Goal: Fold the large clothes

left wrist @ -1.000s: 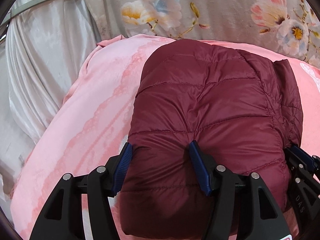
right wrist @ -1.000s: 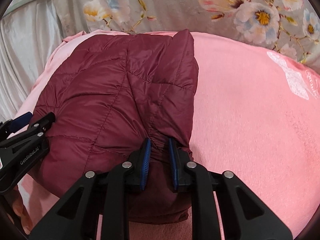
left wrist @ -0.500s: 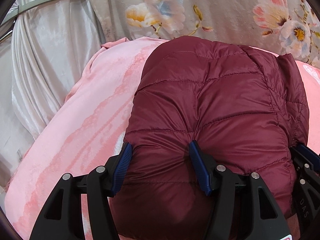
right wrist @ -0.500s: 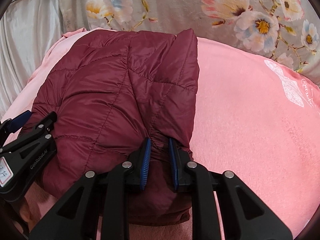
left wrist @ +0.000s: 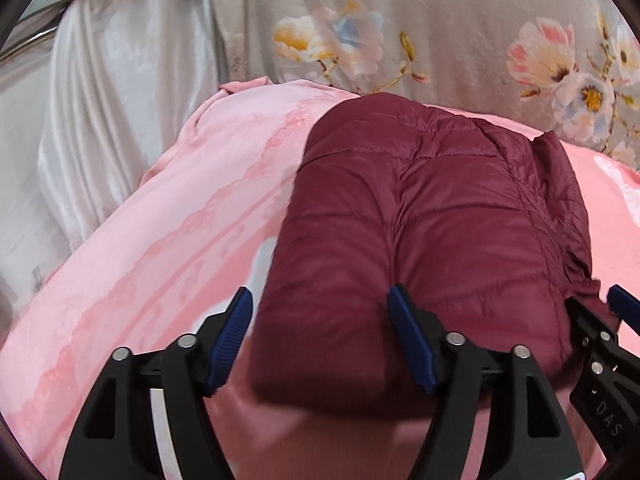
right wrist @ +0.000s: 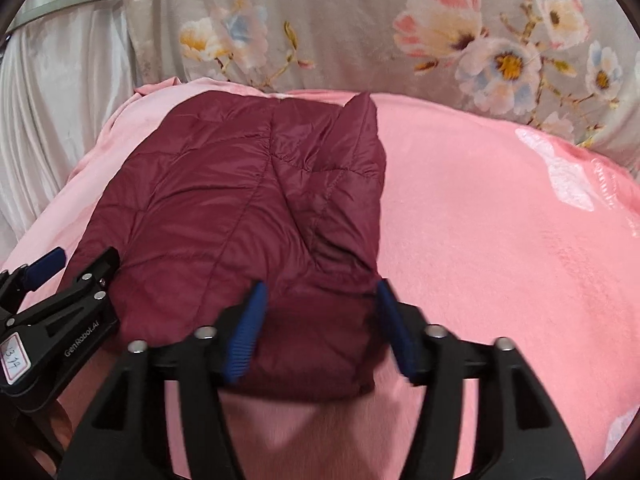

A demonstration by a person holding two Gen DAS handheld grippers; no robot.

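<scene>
I read the fold as nearly done — the maroon puffer jacket lies bundled on the pink blanket, toward ten o'clock. My left gripper and right gripper are both opening, gripping nothing — only tidying seems left.

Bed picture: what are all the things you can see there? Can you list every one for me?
puffy jacket: one, dark red, folded, lying on the blanket.
blanket: one, pink, spread under the jacket.
flowery cloth: one, grey with flowers, behind the blanket.
shiny cloth: one, white, at the left.
left gripper: one, black with blue pads, jaws opening, jacket's near edge between them.
right gripper: one, black with blue pads, jaws opening around the jacket's near corner.
</scene>
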